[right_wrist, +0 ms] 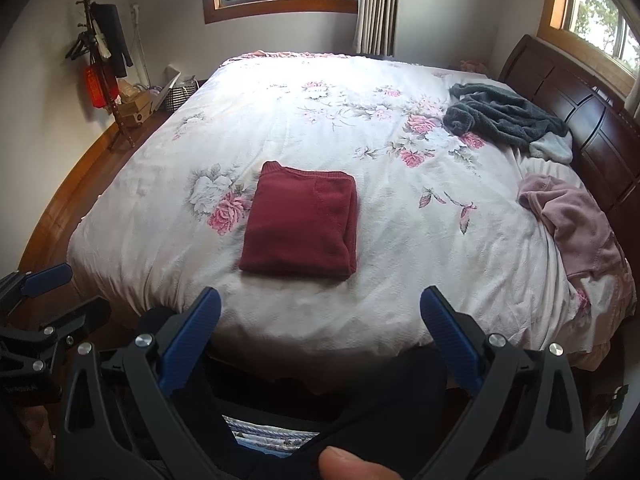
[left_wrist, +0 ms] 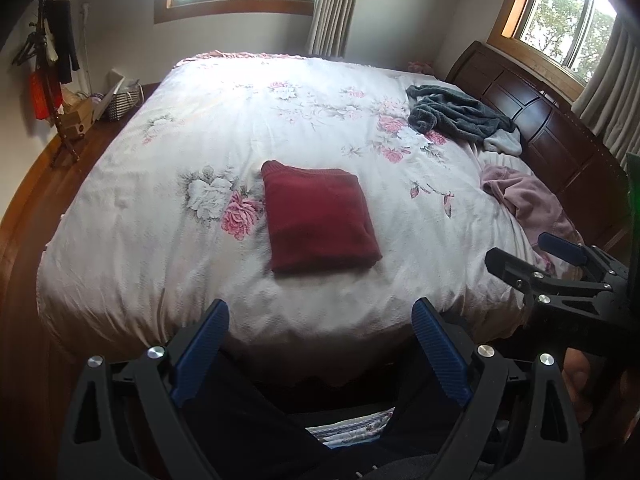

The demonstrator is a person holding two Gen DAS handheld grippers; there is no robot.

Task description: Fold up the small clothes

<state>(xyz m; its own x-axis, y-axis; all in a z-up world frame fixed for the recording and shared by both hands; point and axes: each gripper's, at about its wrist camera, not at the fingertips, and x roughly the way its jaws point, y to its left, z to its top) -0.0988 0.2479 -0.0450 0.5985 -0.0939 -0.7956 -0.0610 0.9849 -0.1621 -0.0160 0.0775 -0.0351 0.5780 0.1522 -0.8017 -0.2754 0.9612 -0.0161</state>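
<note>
I hold my left hand-held gripper (left_wrist: 320, 320) and right hand-held gripper (right_wrist: 320, 308) wide open and empty — the folded red garment (right_wrist: 302, 224) lies at 12 o'clock on the bed (right_wrist: 400, 280).

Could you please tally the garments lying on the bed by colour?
Dark red, folded: 1, red garment
Grey, crumpled: 1, grey garment
Pink, crumpled: 1, pink garment
Total: 3
</note>
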